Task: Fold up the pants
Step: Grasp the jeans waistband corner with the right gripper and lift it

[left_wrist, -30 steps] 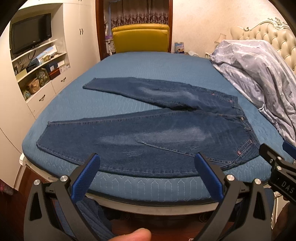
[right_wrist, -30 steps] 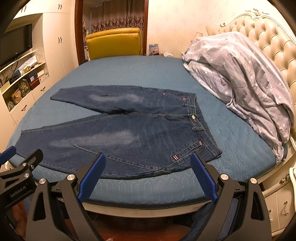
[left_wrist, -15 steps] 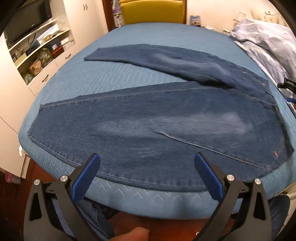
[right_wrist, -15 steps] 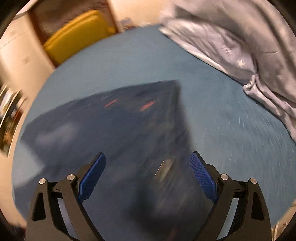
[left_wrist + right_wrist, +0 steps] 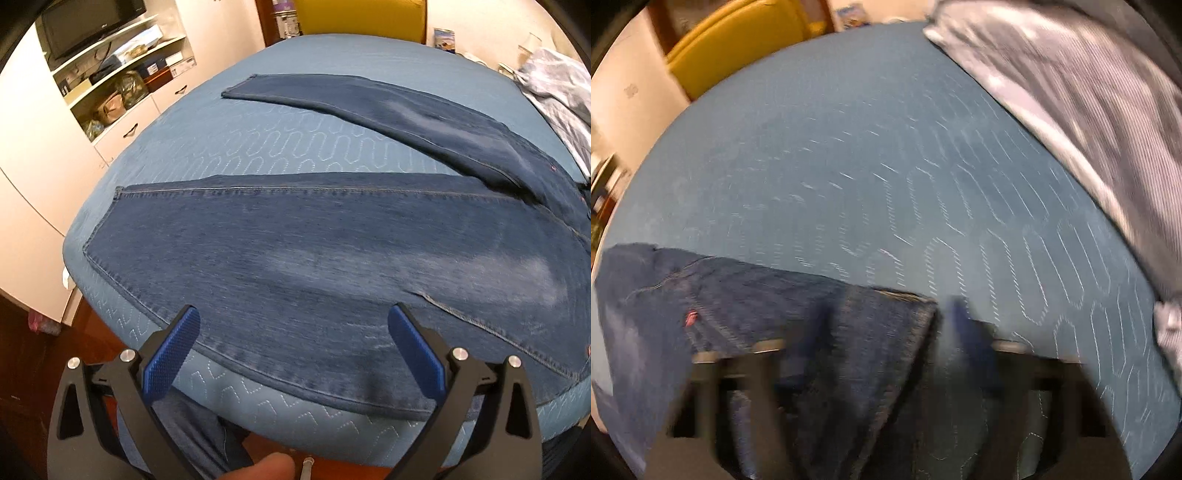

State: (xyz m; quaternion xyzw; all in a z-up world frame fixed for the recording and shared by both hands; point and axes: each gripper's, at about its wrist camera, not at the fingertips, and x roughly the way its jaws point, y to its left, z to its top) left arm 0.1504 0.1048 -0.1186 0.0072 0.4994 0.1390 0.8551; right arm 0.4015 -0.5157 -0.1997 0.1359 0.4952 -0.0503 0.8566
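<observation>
We log one pair of pants: dark blue denim with pale faded patches and orange-tan stitching, lying flat on the bed. The two legs run toward the left and splay into a V, with hems at the left and the waist end off to the right. The near leg lies along the bed's front edge.

At far left stands one white shelf unit holding bags and boxes, with one dark television above. The bed cover is teal, quilted in rounded zigzag stitching. Beyond the bed's far end sits one mustard-yellow chair. At far right lies one grey-blue duvet, soft and crumpled, with pale star-like marks.

The left tool hangs over the near leg's lower edge. Its two blue ribbed pads stand wide apart with denim visible below them, nothing pinched. A fingertip shows at the bottom edge.

The right wrist view is heavily blurred. The right tool is closing at the waist end of the pants; a raised corner of the waistband sits between its two blue pads. We cannot tell whether the pads already press on the cloth.
</observation>
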